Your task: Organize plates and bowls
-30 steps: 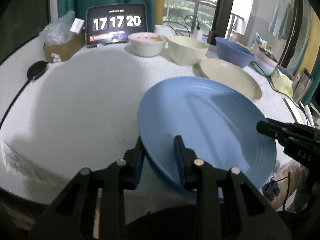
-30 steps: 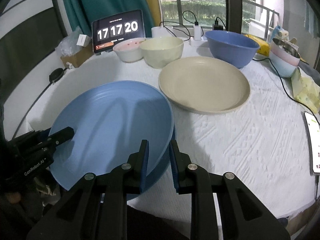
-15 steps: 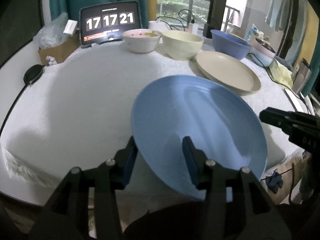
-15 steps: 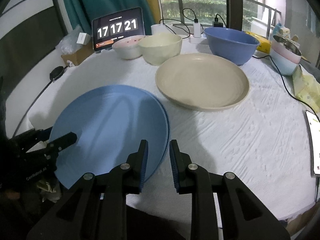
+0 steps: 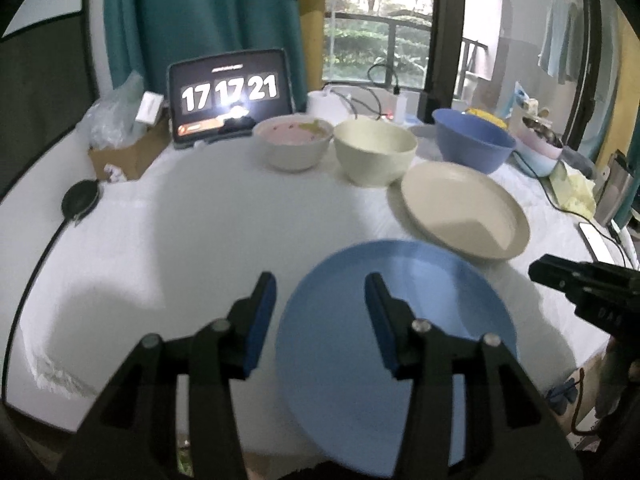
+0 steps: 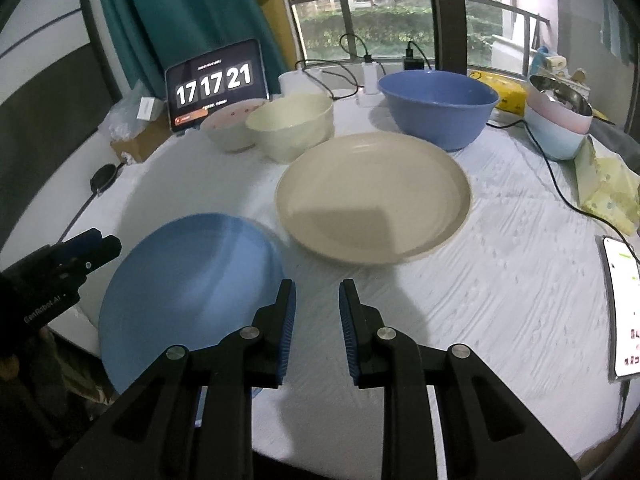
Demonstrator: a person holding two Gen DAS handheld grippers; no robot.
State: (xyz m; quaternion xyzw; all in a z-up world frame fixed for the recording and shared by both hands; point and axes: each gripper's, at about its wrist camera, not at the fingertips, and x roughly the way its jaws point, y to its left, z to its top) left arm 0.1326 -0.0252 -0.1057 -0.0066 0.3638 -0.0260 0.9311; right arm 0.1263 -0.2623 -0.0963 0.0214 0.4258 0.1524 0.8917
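while both tools hang over the near edge of the table (image 6: 500, 280), neither one grips anything. the left gripper (image 5: 320, 308) has its blue-padded fingers spread wide, one to the left of the blue plate (image 5: 400, 336) and one above its surface, with clear space between the pads and the rim. the right gripper (image 6: 317, 312) stands parted with a narrower gap, its fingers over the white cloth just to the right of the blue plate (image 6: 188, 288), not touching it.

the blue plate lies at the near edge of the table, part of it reaching past the edge. just beyond it sits the beige plate (image 6: 372, 200), close to it but apart. behind the beige plate stands the blue bowl (image 6: 438, 106). to the left of that bowl the cream bowl (image 6: 290, 126) and the pink-lined bowl (image 6: 230, 126) stand side by side, close enough that i cannot tell whether they touch. a tablet (image 6: 216, 84) showing 17 17 21 leans at the back, a cardboard box (image 5: 128, 152) to its left. a stack of pastel bowls (image 6: 558, 124) sits at the far right, and a phone (image 6: 624, 312) lies at the right edge.
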